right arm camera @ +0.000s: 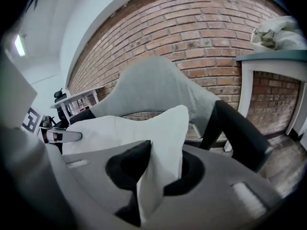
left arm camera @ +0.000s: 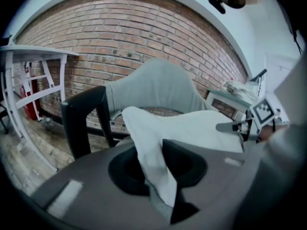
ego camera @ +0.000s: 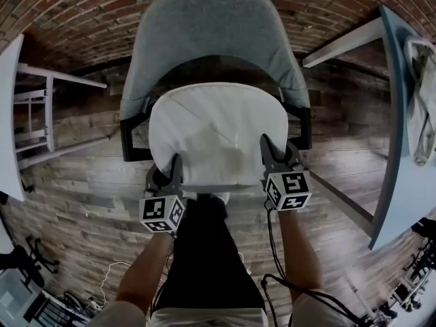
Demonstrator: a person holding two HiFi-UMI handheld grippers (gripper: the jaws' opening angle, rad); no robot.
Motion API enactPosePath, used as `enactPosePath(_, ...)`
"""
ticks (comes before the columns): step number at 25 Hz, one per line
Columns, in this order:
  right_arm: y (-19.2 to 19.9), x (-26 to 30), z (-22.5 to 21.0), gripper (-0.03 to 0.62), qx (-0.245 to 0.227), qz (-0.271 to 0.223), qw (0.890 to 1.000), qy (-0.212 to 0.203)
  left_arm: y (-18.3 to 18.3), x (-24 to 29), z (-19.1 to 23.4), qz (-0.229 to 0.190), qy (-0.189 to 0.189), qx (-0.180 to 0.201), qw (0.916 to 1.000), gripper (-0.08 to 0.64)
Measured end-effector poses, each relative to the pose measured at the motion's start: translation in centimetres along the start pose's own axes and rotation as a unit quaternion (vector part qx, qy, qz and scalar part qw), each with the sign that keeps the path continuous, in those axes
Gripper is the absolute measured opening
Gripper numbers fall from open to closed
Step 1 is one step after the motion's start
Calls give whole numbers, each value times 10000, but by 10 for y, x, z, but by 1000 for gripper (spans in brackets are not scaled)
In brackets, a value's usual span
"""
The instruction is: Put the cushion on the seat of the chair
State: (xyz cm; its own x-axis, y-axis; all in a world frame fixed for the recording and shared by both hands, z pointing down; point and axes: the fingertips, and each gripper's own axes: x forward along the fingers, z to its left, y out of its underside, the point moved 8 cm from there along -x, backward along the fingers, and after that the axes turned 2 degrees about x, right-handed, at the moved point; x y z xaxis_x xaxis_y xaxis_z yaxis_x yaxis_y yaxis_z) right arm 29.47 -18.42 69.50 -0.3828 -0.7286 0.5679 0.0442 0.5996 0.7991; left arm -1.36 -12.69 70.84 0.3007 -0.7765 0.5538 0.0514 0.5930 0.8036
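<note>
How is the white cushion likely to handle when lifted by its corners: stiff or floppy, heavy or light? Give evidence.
The cushion is probably soft: its corners crumple where the left gripper and right gripper pinch them. Likely light, since two corner pinches hold it nearly flat over the chair.

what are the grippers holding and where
Both hold the white cushion: the left gripper pinches its near left corner, the right gripper its near right corner.
</note>
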Motion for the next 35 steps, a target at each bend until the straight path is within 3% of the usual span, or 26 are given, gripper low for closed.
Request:
enactPosePath(9, 52, 39, -5, 80, 27, 345, 9994, 21, 54, 27, 17, 352, -246, -112, 9990, 78)
enactPosePath(12, 67, 44, -12, 85, 163, 328, 9993, 77, 65, 32, 24, 379, -314, 36, 9988, 81)
enactPosePath(14, 74, 47, -15, 88, 133, 306, 9994, 120, 70, 35, 26, 385, -345, 165, 9985, 81)
enactPosePath(18, 84, 56, -17, 92, 14, 375, 9991, 191, 83, 39, 33, 487, -408, 64, 9980, 81)
enactPosePath(24, 95, 70, -14, 95, -110, 562, 9977, 354, 97, 41, 36, 735, -756, 183, 9943, 81)
enactPosePath(32, 100, 70, -18, 114, 8, 431, 9986, 310, 104, 43, 42, 660, -534, -88, 9963, 81)
enactPosePath(35, 99, 68, -20, 149, 79, 356, 9984, 423, 103, 41, 44, 628, -420, -202, 9969, 81)
